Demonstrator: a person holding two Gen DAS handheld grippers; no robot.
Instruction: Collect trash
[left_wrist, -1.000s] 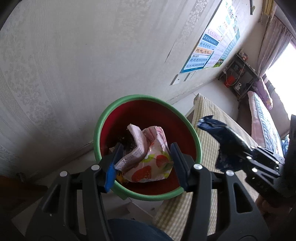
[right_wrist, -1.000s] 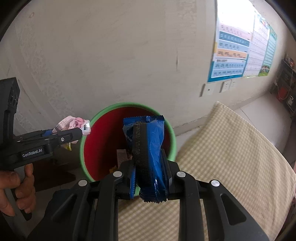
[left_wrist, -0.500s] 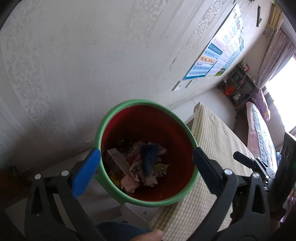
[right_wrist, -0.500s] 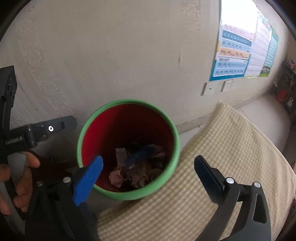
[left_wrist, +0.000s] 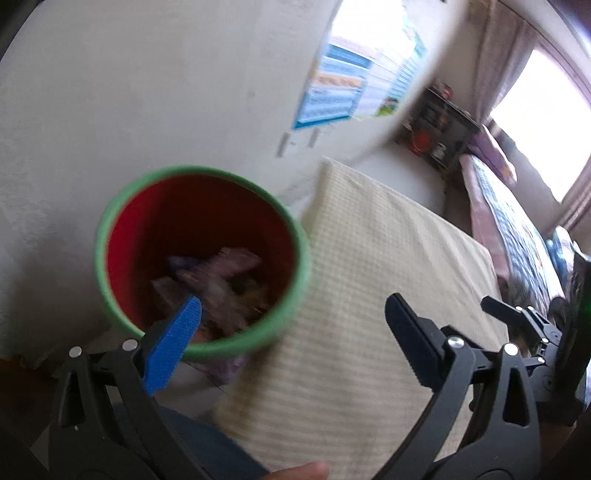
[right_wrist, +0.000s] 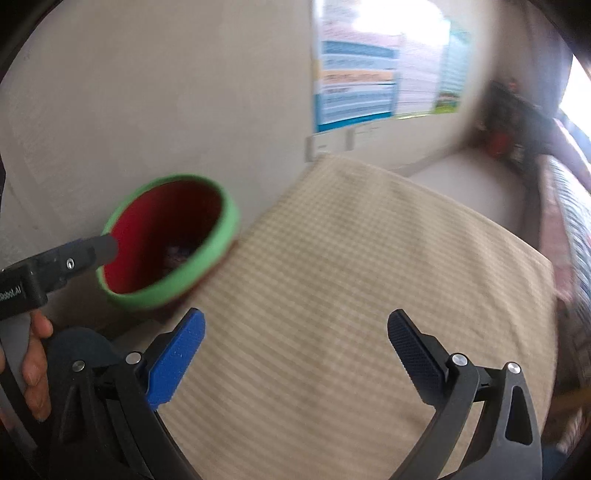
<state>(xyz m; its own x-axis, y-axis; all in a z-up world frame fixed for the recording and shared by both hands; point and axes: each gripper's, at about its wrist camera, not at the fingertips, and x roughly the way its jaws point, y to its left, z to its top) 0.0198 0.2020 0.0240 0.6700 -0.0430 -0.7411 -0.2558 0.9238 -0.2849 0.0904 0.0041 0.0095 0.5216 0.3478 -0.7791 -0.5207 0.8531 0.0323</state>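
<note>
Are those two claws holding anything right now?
Nothing: the left gripper and right gripper both gape empty; wrappers lie in the green-rimmed red bin.

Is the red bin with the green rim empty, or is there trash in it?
Not empty. The bin stands upright with crumpled wrappers piled on its bottom, well below the rim; blur hides what each piece is.
</note>
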